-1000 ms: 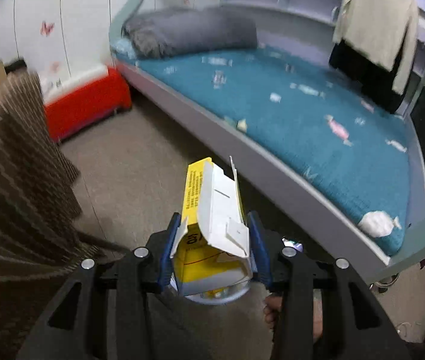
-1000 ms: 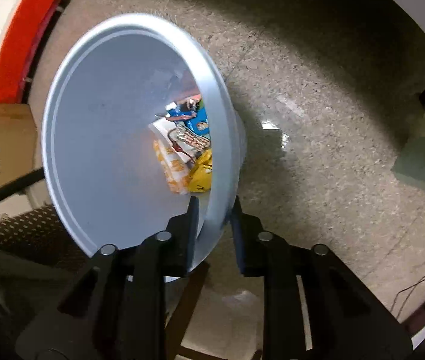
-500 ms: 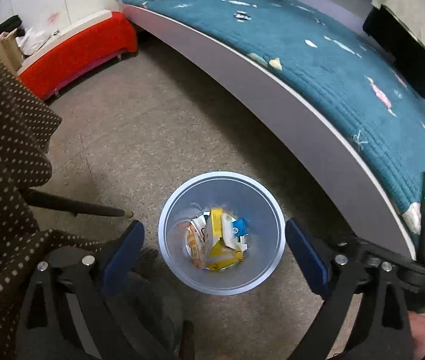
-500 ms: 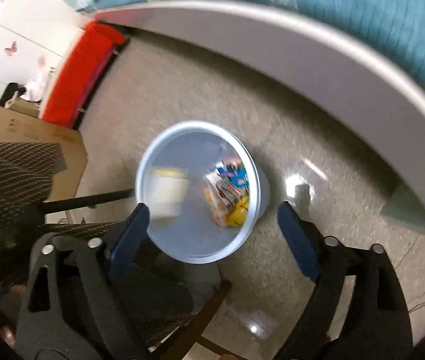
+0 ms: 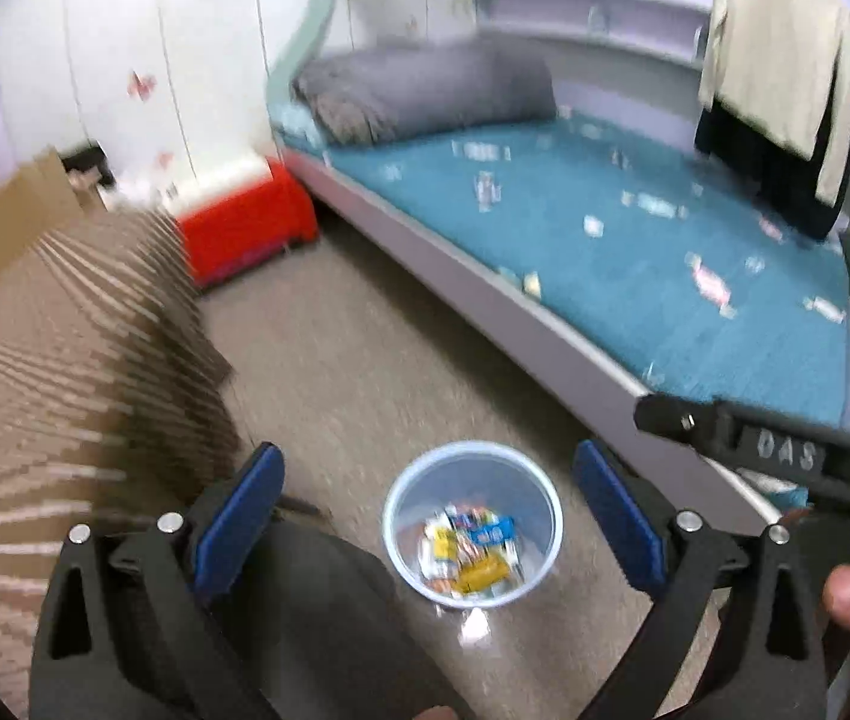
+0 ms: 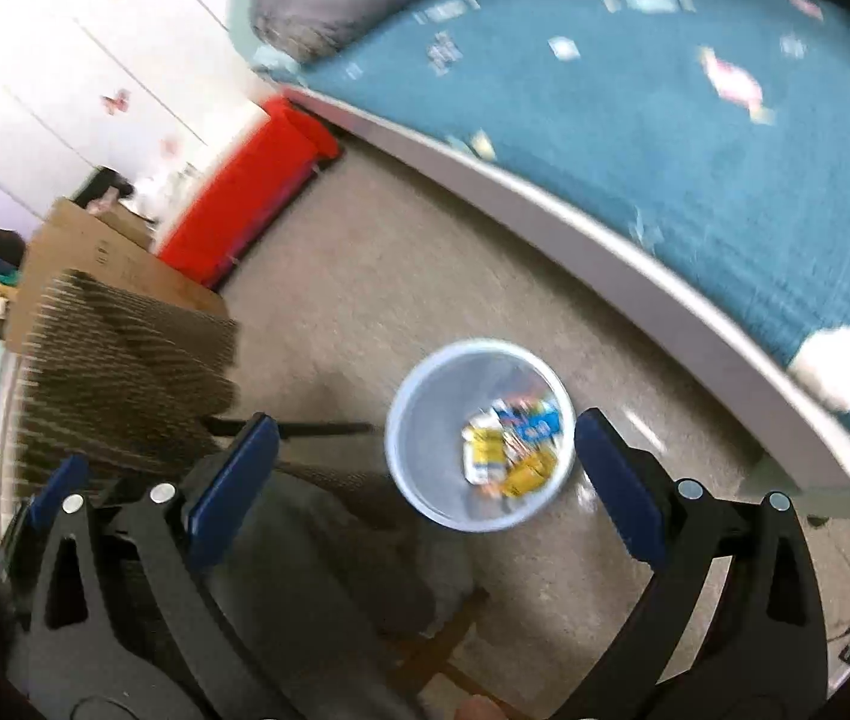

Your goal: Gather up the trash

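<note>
two handheld grippers hang above a bedroom floor, both views blurred. the left gripper [image 5: 427,516] has its jaws spread wide with nothing between them, and the right gripper [image 6: 425,468] is spread wide and bare too. below them a pale blue trash bin [image 5: 535,498] [image 6: 419,438] stands upright on the speckled floor [image 5: 365,348], near the bed [image 5: 634,240] with its teal cover. inside the bin lie crumpled wrappers [image 5: 472,549] [image 6: 511,447] in yellow, blue and white. a red box [image 5: 242,234] sits against the wall beside the bed.
</note>
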The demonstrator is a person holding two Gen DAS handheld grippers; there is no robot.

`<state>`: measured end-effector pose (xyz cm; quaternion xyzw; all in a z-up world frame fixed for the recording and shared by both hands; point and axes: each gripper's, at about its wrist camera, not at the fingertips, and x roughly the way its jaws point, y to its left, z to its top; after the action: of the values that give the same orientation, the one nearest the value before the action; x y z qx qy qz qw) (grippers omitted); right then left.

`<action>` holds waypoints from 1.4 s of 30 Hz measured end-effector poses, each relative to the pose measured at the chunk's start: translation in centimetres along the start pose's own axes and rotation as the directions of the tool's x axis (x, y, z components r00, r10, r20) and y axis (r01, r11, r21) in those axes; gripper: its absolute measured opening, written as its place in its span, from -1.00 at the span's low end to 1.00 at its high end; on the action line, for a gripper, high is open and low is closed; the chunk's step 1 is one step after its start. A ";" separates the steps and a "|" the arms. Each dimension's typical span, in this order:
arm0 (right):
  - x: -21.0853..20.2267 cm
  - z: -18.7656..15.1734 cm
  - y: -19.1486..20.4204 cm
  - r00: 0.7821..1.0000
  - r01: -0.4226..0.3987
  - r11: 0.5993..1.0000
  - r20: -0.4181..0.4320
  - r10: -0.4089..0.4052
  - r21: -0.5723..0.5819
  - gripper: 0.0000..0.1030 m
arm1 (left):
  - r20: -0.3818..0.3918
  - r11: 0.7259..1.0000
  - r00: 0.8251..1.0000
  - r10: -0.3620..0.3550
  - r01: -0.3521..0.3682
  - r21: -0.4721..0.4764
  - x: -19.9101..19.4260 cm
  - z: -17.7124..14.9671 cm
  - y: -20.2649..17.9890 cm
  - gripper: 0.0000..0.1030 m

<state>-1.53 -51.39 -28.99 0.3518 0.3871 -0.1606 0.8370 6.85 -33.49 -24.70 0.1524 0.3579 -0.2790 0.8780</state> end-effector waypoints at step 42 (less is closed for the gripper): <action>-32.0 -7.0 22.2 0.796 -0.011 0.818 0.490 0.355 -0.575 0.88 | 0.483 0.905 0.781 0.396 -0.242 -0.350 -37.3 -0.5 7.6 0.91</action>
<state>-14.06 -30.92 2.52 0.0707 0.1067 -0.0569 0.9901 -10.84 -13.01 2.06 0.0050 0.0970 -0.1053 0.9897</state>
